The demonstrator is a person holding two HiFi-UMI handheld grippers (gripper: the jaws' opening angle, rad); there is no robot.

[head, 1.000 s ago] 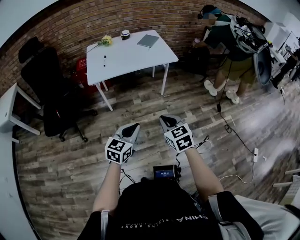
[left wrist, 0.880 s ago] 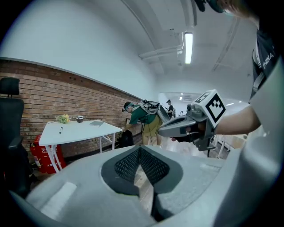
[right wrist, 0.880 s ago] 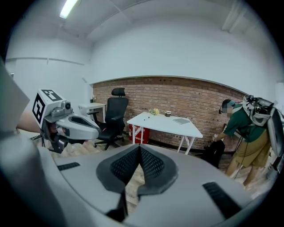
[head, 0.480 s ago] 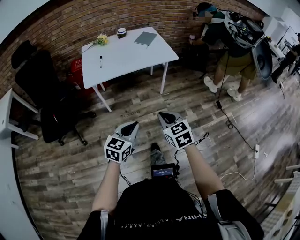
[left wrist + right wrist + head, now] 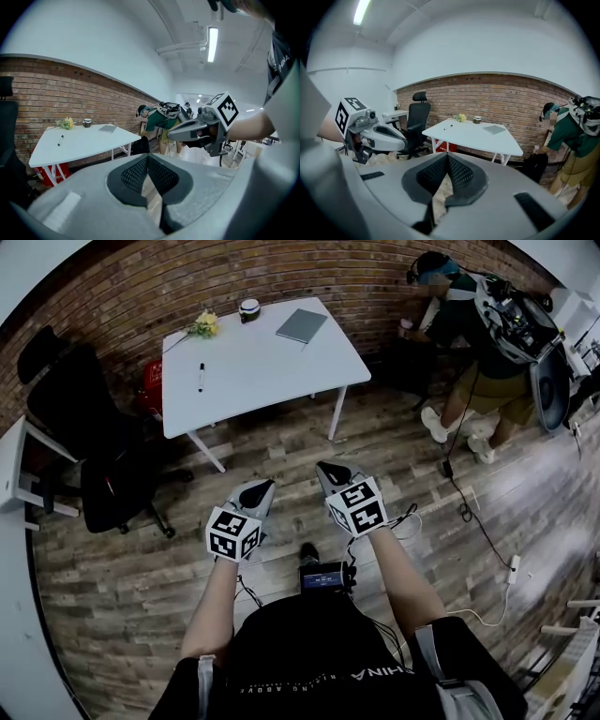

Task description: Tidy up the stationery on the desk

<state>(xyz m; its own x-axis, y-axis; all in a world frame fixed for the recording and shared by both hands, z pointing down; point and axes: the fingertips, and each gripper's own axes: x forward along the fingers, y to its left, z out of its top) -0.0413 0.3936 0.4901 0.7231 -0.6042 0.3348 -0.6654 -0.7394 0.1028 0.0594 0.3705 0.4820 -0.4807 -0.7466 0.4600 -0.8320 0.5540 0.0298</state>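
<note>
The step in hand looks like the approach: you stand on the wood-plank floor (image 5: 281, 442) with the white rectangular desk (image 5: 262, 371) well apart from you, in the upper middle of the head view. Come at its near long edge, where the floor is bare. That keeps you away from the black office chair (image 5: 94, 418) at the left and from the other person (image 5: 478, 324) at the upper right. A thin cable (image 5: 469, 512) trails over the floor on the right, so stay left of it.

On the desk, the flat grey notebook (image 5: 302, 325) lies near the far right corner. The bunch of yellow flowers (image 5: 204, 325) and the small round pot (image 5: 248, 307) sit along the far edge. The black marker pen (image 5: 200, 377) lies alone towards the left, nearest your side, so it is probably the easiest first pick.

Your left gripper (image 5: 261, 491) and right gripper (image 5: 330, 472) sit at the middle of the frame with jaws pressed together and nothing between them. Part the jaws before you reach, and come down across the pen's length so it cannot roll away.
</note>
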